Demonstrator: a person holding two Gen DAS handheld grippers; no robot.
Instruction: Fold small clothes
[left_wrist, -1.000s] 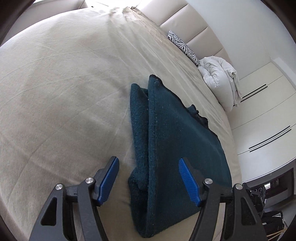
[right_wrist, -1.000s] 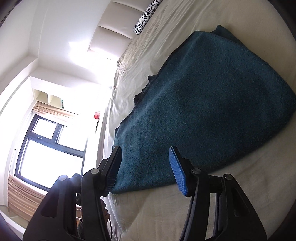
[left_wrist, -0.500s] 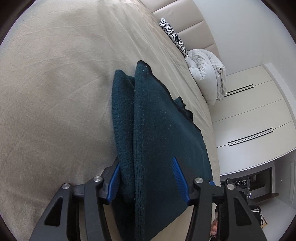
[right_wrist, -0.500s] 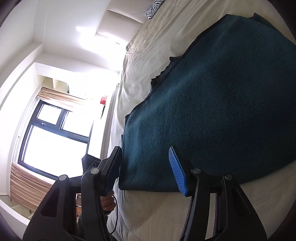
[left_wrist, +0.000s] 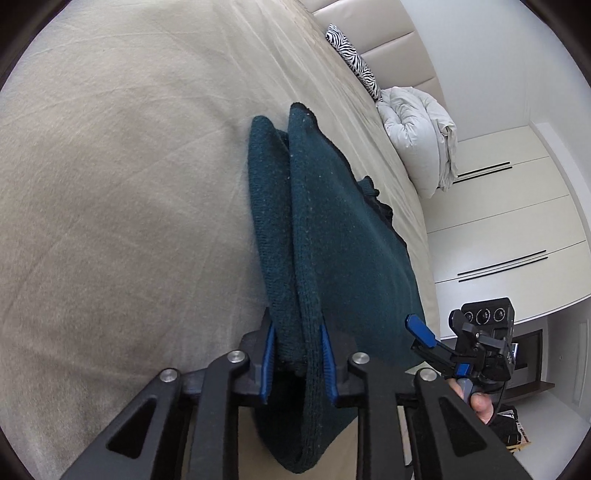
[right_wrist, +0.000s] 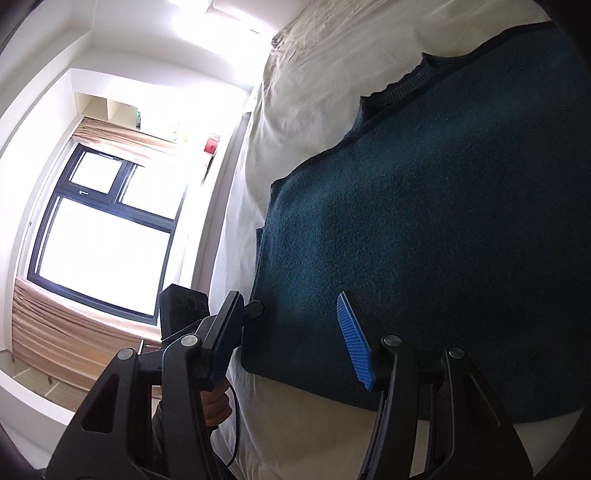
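Left wrist: I see my left gripper (left_wrist: 295, 363) closing, pads pinching the folded teal sweater (left_wrist: 332, 236) edge on the bed (left_wrist: 110, 184); right wrist alone shows my right gripper (right_wrist: 291, 339) spread over its near hem, window (right_wrist: 99, 236) behind.

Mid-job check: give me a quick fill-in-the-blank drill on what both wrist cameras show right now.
1. The dark teal garment lies on the ____ bed sheet.
2. The left claw is closing with the garment's folded ____ between its pads.
3. The right claw has nothing between its pads; it is ____.
4. The cushion near the headboard has a ____ print.

Missing words: beige; edge; open; zebra
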